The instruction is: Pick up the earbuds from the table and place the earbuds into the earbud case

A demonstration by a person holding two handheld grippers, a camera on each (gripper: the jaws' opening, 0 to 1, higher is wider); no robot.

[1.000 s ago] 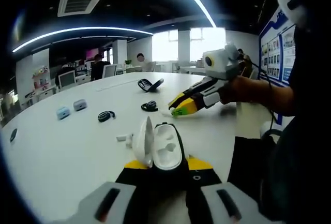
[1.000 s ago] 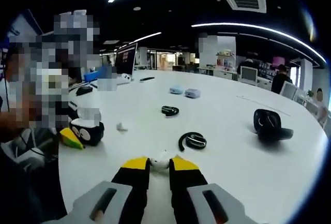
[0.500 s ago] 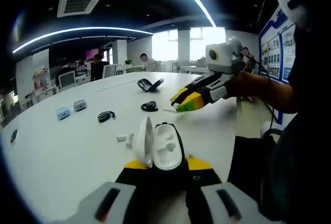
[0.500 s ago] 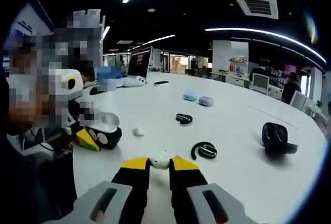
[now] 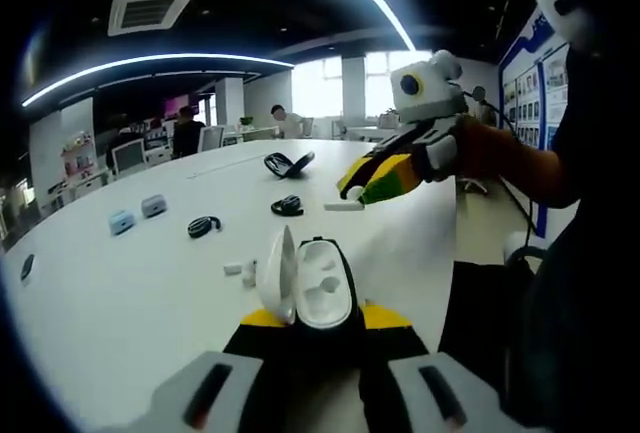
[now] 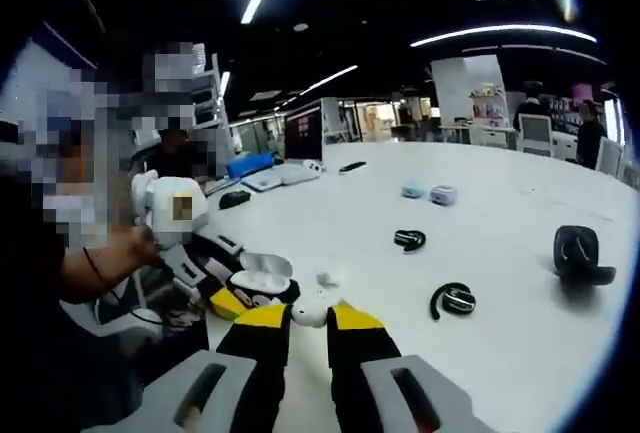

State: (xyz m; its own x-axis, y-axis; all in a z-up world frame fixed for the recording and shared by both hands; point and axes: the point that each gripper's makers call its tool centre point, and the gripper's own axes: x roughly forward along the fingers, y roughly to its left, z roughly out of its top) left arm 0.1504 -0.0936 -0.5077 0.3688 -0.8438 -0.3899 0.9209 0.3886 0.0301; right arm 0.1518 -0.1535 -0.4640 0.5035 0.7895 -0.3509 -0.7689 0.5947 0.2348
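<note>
Your right gripper point(image 6: 308, 318) pinches one earbud point(image 6: 310, 308) above the table point(image 6: 500, 253). Your left gripper point(image 5: 305, 318) clamps the open earbud case point(image 5: 322, 293), lid up, ready. The second earbud point(image 5: 240, 268), probably, lies just left.

Bright ceiling strips, window glare, fisheye-warped edges

Right gripper point(image 6: 308, 315) clamps 1 white earbud point(image 6: 310, 308) above the table point(image 6: 520, 353); open earbud case point(image 6: 262, 271) sits in left gripper point(image 6: 240, 298).
</note>
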